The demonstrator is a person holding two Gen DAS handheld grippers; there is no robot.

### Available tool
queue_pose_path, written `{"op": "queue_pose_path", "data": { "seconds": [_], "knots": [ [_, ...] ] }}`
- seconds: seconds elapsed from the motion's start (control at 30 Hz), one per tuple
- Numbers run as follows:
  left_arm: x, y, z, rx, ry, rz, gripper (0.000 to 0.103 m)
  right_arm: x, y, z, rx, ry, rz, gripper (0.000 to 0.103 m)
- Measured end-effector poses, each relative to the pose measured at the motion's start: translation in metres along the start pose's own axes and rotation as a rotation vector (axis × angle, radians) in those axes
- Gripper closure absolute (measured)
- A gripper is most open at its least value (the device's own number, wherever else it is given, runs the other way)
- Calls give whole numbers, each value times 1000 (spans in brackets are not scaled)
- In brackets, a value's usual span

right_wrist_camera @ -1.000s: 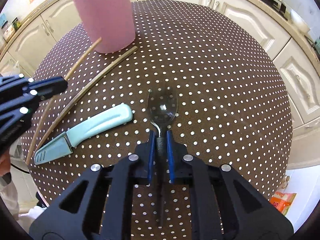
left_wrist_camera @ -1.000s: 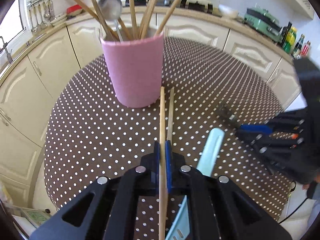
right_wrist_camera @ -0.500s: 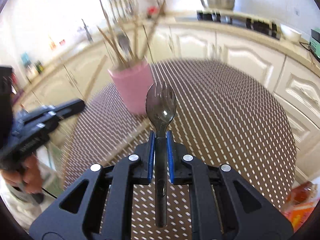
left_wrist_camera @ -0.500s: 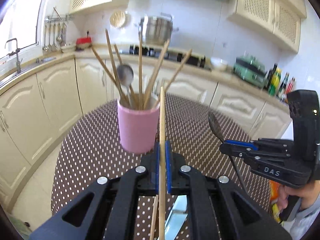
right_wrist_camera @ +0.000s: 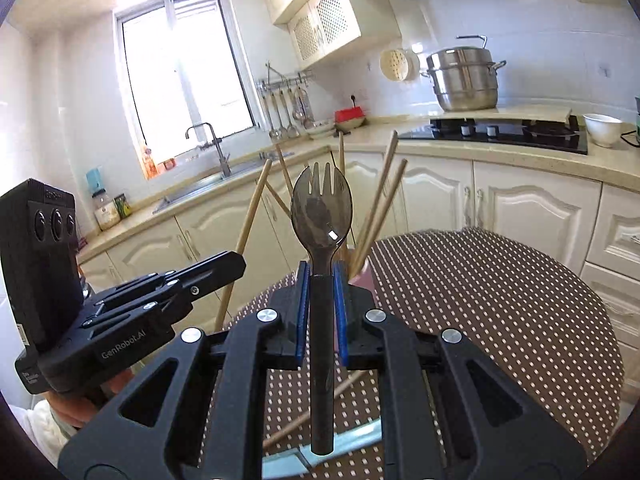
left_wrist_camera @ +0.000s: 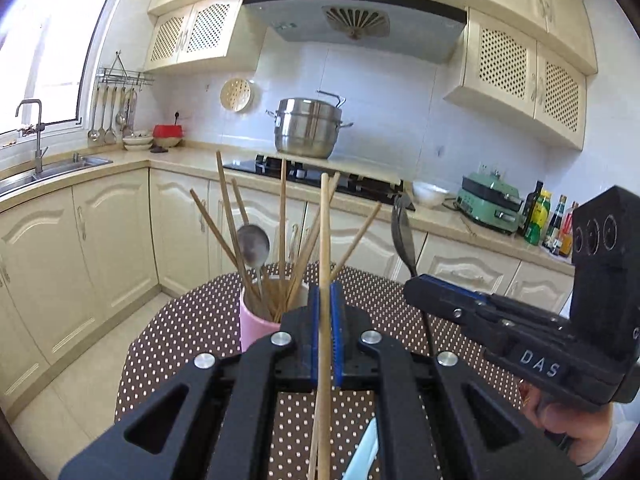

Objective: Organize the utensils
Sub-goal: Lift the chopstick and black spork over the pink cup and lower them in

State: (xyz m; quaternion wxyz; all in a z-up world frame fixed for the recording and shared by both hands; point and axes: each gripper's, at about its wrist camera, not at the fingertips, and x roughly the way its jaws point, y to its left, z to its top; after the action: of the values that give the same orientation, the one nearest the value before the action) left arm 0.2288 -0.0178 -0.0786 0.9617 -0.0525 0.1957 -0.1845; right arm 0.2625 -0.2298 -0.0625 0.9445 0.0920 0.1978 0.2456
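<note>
I am clamping my left gripper (left_wrist_camera: 325, 300) on a single wooden chopstick (left_wrist_camera: 325, 240), its blue jaws pressed together on the shaft, and the stick is standing nearly upright in front of the pink holder (left_wrist_camera: 256, 330). That holder is sitting on the polka-dot counter (left_wrist_camera: 180, 344), crowded with more chopsticks and a metal spoon (left_wrist_camera: 253, 245). My right gripper (right_wrist_camera: 321, 280) is gripping the handle of a dark spork (right_wrist_camera: 322, 208), tines pointing up, just to the right of the holder and above the counter. A pale blue knife (left_wrist_camera: 366, 452) is lying on the counter nearer to me than the holder; beside it I am seeing what is probably another loose chopstick (right_wrist_camera: 312, 412)
</note>
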Motion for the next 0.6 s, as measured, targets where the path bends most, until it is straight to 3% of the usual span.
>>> {"op": "queue_pose_path", "data": {
  "seconds": [0.27,0.6],
  "knots": [
    [10,24,26,-84,-216,-35,98,14,8,22,15,-119,74,91],
    [42,38,46,-145,-372,-21,98,57,-6,34,42,-207,77,91]
  ]
}}
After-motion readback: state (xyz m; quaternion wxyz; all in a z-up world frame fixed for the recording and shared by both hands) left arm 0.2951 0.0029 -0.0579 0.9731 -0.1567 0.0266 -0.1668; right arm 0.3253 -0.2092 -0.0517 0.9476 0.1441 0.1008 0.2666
